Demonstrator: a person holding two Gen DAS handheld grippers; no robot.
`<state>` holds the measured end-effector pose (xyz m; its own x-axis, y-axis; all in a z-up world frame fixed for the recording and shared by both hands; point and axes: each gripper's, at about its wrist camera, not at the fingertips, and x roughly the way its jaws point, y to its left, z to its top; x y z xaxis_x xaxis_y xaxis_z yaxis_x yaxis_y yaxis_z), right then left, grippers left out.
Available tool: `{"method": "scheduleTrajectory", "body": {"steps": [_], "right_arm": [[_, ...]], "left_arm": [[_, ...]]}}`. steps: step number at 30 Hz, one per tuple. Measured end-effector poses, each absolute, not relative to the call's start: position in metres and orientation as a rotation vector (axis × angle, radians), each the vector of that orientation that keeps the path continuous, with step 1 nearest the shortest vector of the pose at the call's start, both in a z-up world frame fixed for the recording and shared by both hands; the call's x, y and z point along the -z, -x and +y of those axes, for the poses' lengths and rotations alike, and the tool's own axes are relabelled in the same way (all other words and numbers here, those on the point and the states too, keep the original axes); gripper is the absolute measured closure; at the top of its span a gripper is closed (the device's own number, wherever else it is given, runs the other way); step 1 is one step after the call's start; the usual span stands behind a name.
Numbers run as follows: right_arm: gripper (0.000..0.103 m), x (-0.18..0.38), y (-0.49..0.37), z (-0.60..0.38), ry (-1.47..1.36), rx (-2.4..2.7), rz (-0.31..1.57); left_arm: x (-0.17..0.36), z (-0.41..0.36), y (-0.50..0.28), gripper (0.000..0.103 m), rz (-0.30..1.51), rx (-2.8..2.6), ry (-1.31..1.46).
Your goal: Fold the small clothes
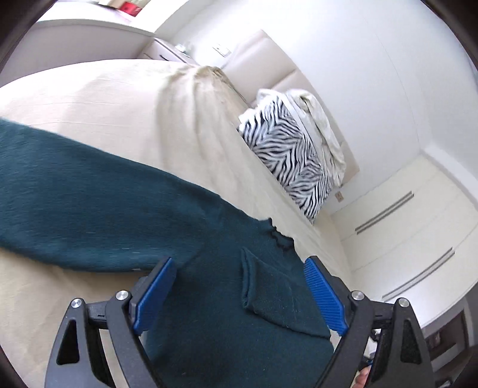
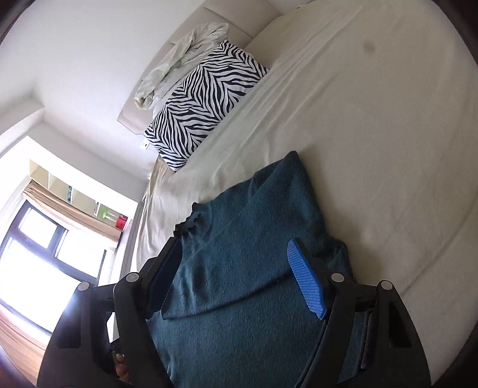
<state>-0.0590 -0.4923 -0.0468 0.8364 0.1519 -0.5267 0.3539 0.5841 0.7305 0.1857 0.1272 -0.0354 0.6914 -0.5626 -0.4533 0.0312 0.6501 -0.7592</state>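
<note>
Both tongs gape wide — left tongs (image 1: 239, 268), right tongs (image 2: 236, 250) — above the teal sweater (image 1: 89, 203).

The right tool (image 2: 236, 253) hangs over a dark teal sweater (image 2: 239, 298) with its two blue-padded fingers (image 2: 307, 283) spread wide apart, the knit showing between them. The sweater lies on a bed (image 2: 373, 149) covered in a cream sheet, one part of it folded over the rest and a ribbed edge near the left finger. Farther up the bed, a zebra-striped pillow (image 2: 203, 101) leans by the padded headboard (image 2: 227, 15), with a pale crumpled garment (image 2: 179, 59) touching it behind. A bright window (image 2: 38, 262) with a beige blind sits at lower left.
</note>
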Motion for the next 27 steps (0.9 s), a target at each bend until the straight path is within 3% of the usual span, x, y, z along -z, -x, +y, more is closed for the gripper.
{"method": "scheduleTrajectory", "body": {"steps": [7,14,18,24,27], "right_arm": [[0.030,0.064,0.092,-0.432,-1.001,0.026,0.668],[0.030,0.070,0.092,-0.382,-0.993,-0.009,0.728],[0.030,0.062,0.097,-0.371,-0.976,-0.014,0.720],[0.030,0.050,0.097,-0.375,-0.965,-0.016,0.705],[0.030,0.050,0.096,-0.377,-0.966,-0.017,0.703]], "left_arm": [[0.089,0.279,-0.113,0.014,0.616,0.027,1.247],[0.118,0.327,-0.111,0.023,0.525,-0.096,1.441],[0.127,0.337,-0.122,0.039,0.502,-0.146,1.473],[0.100,0.323,-0.154,0.094,0.588,-0.175,1.231],[0.051,0.270,-0.179,0.095,0.607,-0.098,0.932]]}}
